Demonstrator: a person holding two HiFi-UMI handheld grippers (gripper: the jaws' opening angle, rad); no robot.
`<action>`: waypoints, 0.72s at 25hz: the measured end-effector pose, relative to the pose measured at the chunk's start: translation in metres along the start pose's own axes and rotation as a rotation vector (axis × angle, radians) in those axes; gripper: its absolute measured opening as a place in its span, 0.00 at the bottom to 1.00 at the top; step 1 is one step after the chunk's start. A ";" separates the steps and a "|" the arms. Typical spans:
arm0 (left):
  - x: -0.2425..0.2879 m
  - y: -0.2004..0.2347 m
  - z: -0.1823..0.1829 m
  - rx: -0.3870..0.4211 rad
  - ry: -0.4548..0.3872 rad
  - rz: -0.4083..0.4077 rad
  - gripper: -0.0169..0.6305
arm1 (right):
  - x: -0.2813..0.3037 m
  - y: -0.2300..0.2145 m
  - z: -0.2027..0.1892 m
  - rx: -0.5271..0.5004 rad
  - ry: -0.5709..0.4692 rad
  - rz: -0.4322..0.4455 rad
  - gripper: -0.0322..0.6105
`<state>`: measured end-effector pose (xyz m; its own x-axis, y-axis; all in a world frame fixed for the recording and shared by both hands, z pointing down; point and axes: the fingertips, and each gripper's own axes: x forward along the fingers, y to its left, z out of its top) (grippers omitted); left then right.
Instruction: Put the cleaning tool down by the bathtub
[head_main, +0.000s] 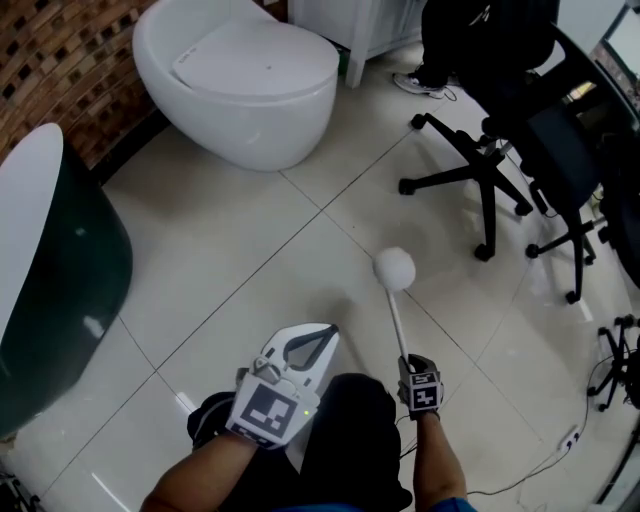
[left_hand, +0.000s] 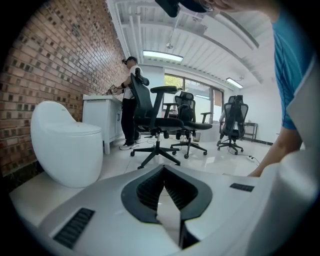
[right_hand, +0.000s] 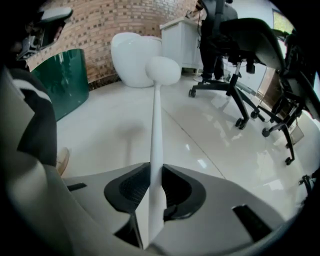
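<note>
The right tongs (right_hand: 156, 169) pinch the thin white handle of the cleaning tool (right_hand: 156, 125). The handle runs straight out between the dark pads. Its round white head (head_main: 394, 269) points away from the person, out over the pale tiled floor (head_main: 250, 250), and casts a soft shadow on the tiles to its left. The left tongs (left_hand: 163, 169) are pressed together at the tips with nothing between them, and sit low beside the person's knee.

The bathtub (head_main: 70, 270), dark green with a broad white rim, curves along the left edge of the head view, well apart from the tool's head. A wide stretch of bare tile lies between them. Beyond that stretch the white toilet (head_main: 240, 90) stands against the brick wall (head_main: 70, 70), close to the tub's far end.

To the right the room is tighter. The star bases and castors of black office chairs (head_main: 490, 170) spread across the tiles near the tool's head, and a thin cable (head_main: 545, 462) trails over the floor at the lower right. In the left gripper view, a person (left_hand: 129, 100) stands at a white cabinet (left_hand: 100, 120) beyond the toilet.
</note>
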<state>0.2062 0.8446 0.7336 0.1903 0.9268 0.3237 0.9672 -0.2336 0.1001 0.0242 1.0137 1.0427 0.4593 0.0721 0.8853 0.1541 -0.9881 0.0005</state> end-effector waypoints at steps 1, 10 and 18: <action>-0.001 0.002 -0.001 -0.004 0.000 0.002 0.03 | -0.010 0.001 0.013 -0.002 -0.037 -0.008 0.21; -0.024 0.024 0.013 -0.080 0.021 0.066 0.03 | -0.161 0.021 0.138 0.023 -0.241 -0.040 0.21; -0.107 0.021 0.209 -0.022 -0.051 0.108 0.03 | -0.353 0.040 0.267 0.018 -0.343 -0.031 0.21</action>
<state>0.2409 0.8018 0.5044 0.3025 0.9093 0.2857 0.9367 -0.3391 0.0875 0.1022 0.9852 0.6061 0.7210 0.1467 0.6772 0.1864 -0.9824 0.0144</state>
